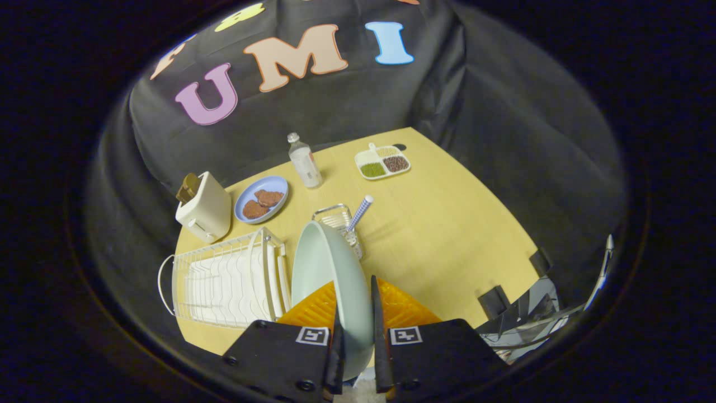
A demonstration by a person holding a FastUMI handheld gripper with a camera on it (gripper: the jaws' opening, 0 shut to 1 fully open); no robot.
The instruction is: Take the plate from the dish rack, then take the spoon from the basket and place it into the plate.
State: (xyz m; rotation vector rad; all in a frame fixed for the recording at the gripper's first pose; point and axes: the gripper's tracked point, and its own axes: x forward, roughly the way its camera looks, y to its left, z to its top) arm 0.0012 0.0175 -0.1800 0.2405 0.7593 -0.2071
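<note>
A pale green plate point(327, 268) stands on edge between my two fingers, lifted above the table. My gripper point(354, 305) is shut on the plate's rim, one finger on each face. The white wire dish rack point(226, 280) sits just to the left of the plate, with white plates still in its right slots. Beyond the plate stands a small wire basket point(335, 217), partly hidden by the plate's top edge. A spoon with a blue checked handle point(361, 211) leans out of the basket.
The wooden table point(447, 235) holds a cream toaster point(204, 207) behind the rack and a blue plate with brown patties point(261, 199). A clear bottle point(304, 161) and a divided tray of grains point(382, 161) stand further back. Dark brackets point(503, 302) lie past the table's right edge.
</note>
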